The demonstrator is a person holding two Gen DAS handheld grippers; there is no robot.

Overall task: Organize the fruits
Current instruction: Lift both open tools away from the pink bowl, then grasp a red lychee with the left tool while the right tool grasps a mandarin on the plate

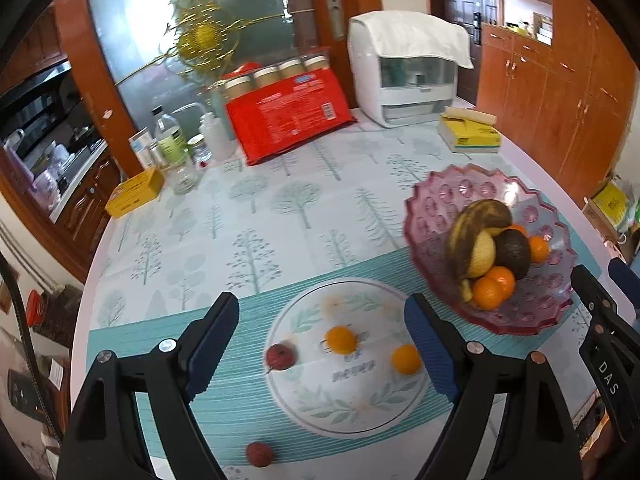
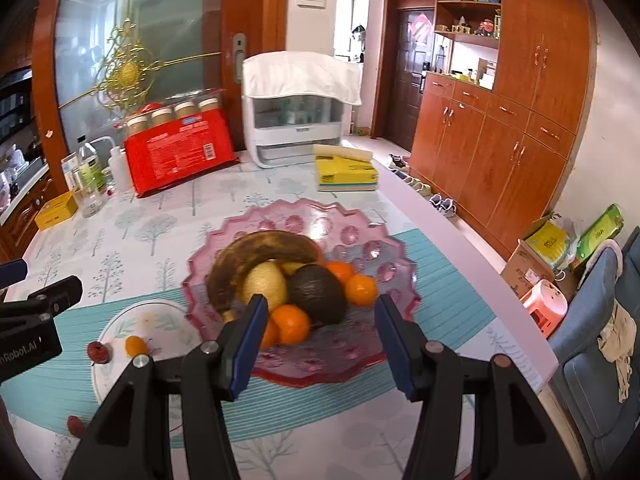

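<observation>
Fruit is found in two places on the table (image 1: 280,184), some loose at the near edge and the rest heaped in a bowl to the right. Nearest of all, a small red fruit (image 1: 259,454) lies on the striped teal mat (image 1: 248,312), just outside the white round plate (image 1: 348,412). On that plate a second red fruit (image 1: 280,357) sits at the left rim, with one small orange (image 1: 340,339) near the middle and another orange (image 1: 405,358) to its right, partly hidden behind a blue pad. The left gripper (image 1: 320,344) is held above the plate with its jaws spread wide and nothing between them. The right gripper (image 2: 318,340) is likewise spread and empty, held just in front of the pink glass bowl (image 2: 360,216), which overlaps the plate's right side as seen from the right wrist. Inside the bowl a browned banana (image 2: 260,246) is curved over a yellow fruit (image 2: 266,284); a dark avocado (image 2: 316,294) lies right of that, and further oranges (image 2: 292,322) are gathered around it. Farther back, a yellow box (image 2: 346,172) is seen right of centre, a red package (image 2: 180,156) leans at the left with lidded jars (image 2: 174,112) behind it, and a white appliance (image 2: 298,120) draped with a white cloth (image 2: 300,74) stands at the far edge. Bottles (image 1: 170,140) are grouped at the far left.
</observation>
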